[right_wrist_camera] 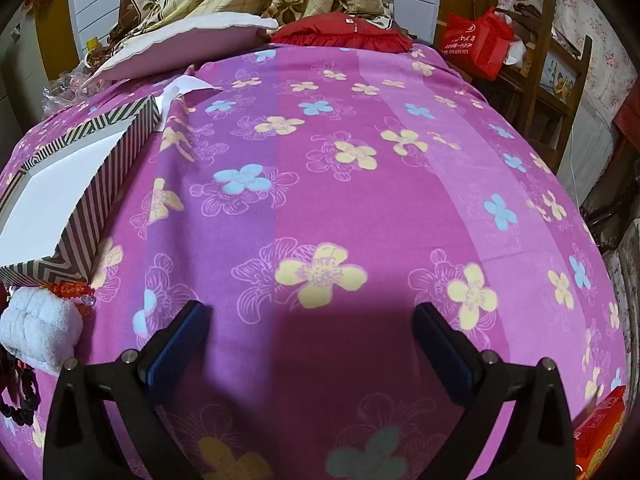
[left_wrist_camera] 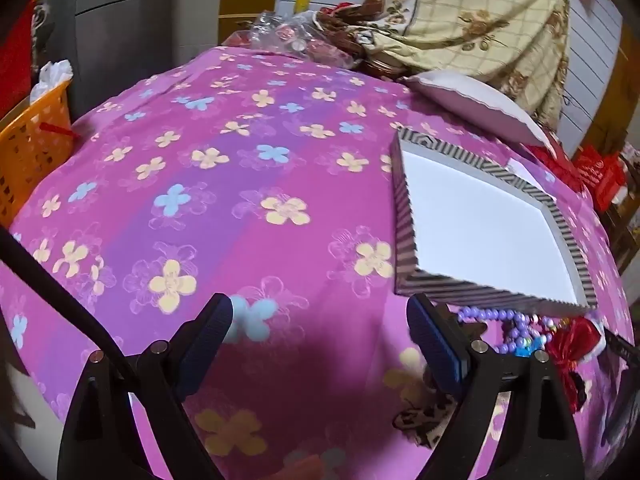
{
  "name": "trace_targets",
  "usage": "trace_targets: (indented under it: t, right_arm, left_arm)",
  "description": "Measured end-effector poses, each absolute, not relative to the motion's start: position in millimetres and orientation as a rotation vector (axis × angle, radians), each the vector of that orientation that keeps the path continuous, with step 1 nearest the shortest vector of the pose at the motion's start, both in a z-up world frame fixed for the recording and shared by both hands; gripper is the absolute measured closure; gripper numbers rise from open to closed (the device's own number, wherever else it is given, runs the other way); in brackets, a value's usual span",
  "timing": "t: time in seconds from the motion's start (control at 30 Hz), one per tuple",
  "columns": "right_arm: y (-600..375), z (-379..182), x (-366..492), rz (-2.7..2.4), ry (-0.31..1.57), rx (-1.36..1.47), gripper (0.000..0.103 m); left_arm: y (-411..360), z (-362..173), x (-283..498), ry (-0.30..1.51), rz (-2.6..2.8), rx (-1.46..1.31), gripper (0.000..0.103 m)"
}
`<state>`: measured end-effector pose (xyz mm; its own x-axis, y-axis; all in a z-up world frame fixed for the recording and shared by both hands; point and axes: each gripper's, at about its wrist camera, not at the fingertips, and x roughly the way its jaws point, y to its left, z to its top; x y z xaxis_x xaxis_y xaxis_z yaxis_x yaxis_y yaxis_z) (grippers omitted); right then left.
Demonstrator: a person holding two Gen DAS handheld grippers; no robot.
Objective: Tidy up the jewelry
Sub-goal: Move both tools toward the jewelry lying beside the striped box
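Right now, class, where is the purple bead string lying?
In the left wrist view, the purple bead string lies on the bedspread, against the striped box's near edge, beside a red bow.

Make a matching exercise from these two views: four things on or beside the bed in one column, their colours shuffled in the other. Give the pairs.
Things:
1. bead string
2. basket
3. striped box, inside
4. shopping bag

Colours:
A. orange
B. white
C. red
D. purple

Pairs: 1-D, 2-A, 3-B, 4-C
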<state>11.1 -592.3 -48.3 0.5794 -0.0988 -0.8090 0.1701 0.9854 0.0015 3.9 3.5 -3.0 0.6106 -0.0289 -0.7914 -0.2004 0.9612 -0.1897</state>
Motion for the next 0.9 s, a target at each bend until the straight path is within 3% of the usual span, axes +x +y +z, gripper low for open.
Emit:
trace_targets:
  t: [0.47, 0.63, 0.9]
  right_arm:
    - [-592, -48, 11, -0.157, 0.94, 0.082, 0.0]
    - [-592, -48, 11, -0.157, 0.94, 0.082, 0.0]
    - [-585, -46, -13, -0.203, 0.993, 0.137, 0.0]
  left_arm:
    - [-3, 8, -16, 0.803, -0.004, -0.3, 0.036]
    - [-11, 9, -21, 0.789, -0.103, -0.324, 0.028]
    - [-46, 13, -54, 0.77, -0.235, -0.214, 0.028]
